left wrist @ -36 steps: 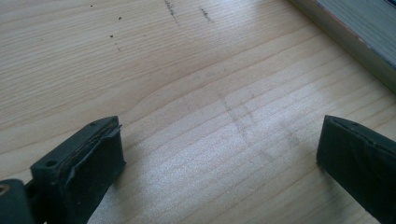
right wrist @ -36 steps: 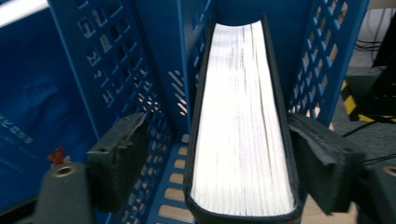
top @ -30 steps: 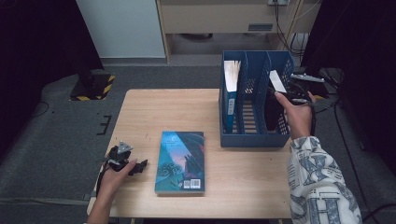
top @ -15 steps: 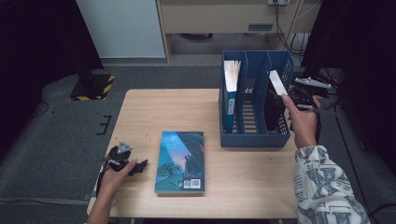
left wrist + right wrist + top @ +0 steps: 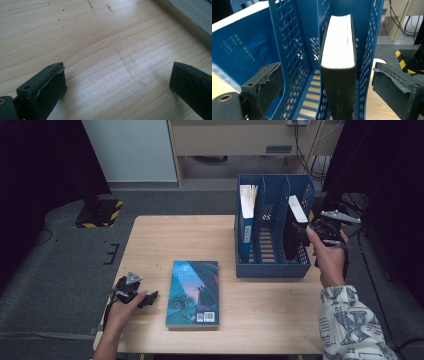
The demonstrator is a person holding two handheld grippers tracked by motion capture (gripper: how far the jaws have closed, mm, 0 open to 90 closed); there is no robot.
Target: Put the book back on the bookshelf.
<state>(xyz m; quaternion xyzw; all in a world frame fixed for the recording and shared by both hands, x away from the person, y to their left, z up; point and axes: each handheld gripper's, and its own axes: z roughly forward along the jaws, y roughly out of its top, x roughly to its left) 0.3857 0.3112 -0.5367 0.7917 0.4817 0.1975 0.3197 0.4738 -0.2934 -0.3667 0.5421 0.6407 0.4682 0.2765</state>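
Observation:
A blue slotted file rack stands on the right of the wooden table. A black book stands upright in its right slot, and a blue book in its left slot. My right gripper hovers at the rack's right side, level with the black book. In the right gripper view the black book stands between the wide-apart pads without touching them, so the right gripper is open. A dark-blue book lies flat mid-table. My left gripper rests open to its left, and the left gripper view shows only bare wood between the pads of that gripper.
The flat book's page edge runs just beyond my left gripper's jaws. Bare wood lies between the flat book and the rack. A grey floor mat surrounds the table, with a yellow-and-black striped base at the far left and cables behind the rack.
My right hand has drawn back a little to the right, away from the black book's top. The book stays in its slot. The left hand has not moved.

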